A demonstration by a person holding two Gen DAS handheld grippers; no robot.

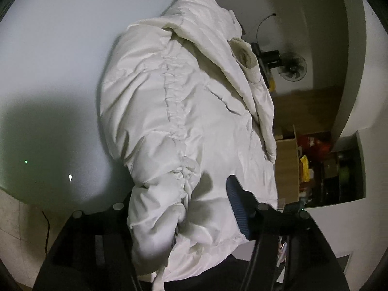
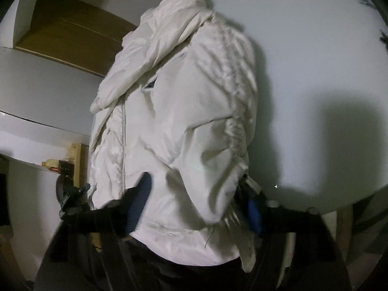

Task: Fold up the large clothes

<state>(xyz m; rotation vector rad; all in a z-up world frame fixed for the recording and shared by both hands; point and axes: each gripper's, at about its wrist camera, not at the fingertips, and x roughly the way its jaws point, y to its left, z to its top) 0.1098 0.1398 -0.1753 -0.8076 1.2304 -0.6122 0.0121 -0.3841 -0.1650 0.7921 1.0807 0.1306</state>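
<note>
The white puffer jacket (image 1: 184, 111) lies bunched mid-frame on the pale counter (image 1: 53, 72), its hem between both tongs. The left tongs (image 1: 179, 208) and right tongs (image 2: 196, 208) stand parted around padded folds, not clamping. A fan (image 1: 292, 66) stands at upper right beyond the crinkled, quilted fabric.

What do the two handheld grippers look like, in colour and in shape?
Both are black. The left gripper has a wide flat black body with round silver bolts, and its visible finger carries a ribbed dark blue pad. The right gripper has black angular fingers with ribbed blue pads; the other pad looks brighter blue. No hands or sleeves are visible.
</note>
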